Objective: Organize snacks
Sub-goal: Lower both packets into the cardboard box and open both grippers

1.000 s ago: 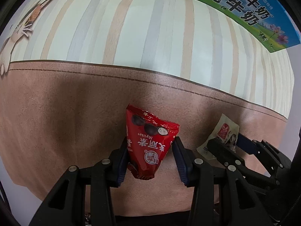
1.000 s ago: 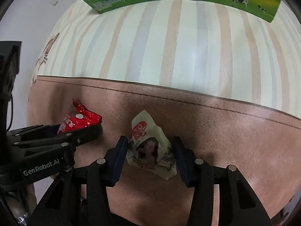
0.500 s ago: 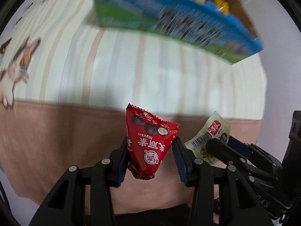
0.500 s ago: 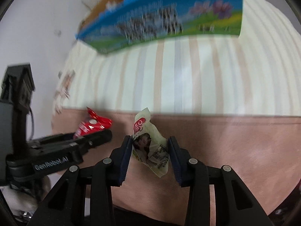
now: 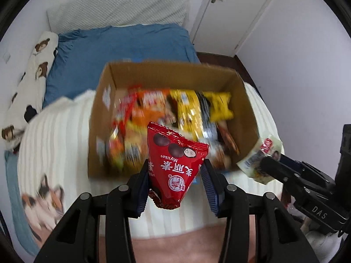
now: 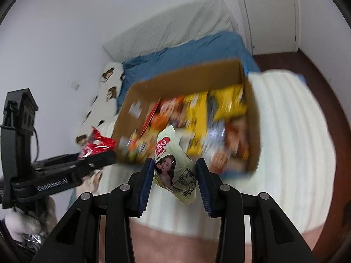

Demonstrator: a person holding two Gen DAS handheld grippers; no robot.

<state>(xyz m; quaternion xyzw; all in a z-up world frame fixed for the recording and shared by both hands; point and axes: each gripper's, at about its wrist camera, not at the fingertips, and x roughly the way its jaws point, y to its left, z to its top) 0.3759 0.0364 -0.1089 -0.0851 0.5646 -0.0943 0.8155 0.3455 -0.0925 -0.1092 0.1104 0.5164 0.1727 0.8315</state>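
My left gripper (image 5: pixel 175 175) is shut on a red Mylikes snack packet (image 5: pixel 173 164) and holds it in the air in front of an open cardboard box (image 5: pixel 103 118). My right gripper (image 6: pixel 174 174) is shut on a pale green snack packet with a woman's face (image 6: pixel 173 166), also in the air in front of the box (image 6: pixel 254 118). The box is full of orange, yellow and red snack bags (image 5: pixel 186 107). In the left wrist view the right gripper (image 5: pixel 272 168) shows at the right with its pale packet (image 5: pixel 266 148). In the right wrist view the left gripper (image 6: pixel 96 160) shows at the left with the red packet (image 6: pixel 96 143).
The box stands on a cream striped blanket (image 5: pixel 57 131) over a bed with a blue sheet (image 5: pixel 109 43) and a bear-print pillow (image 5: pixel 33 70). A white door (image 5: pixel 230 11) and white walls lie behind. A pink blanket edge (image 5: pixel 175 247) is nearest me.
Both grippers have risen and tilted up from the pink blanket with their packets. The view now looks down into the open box, where before only its printed side showed.
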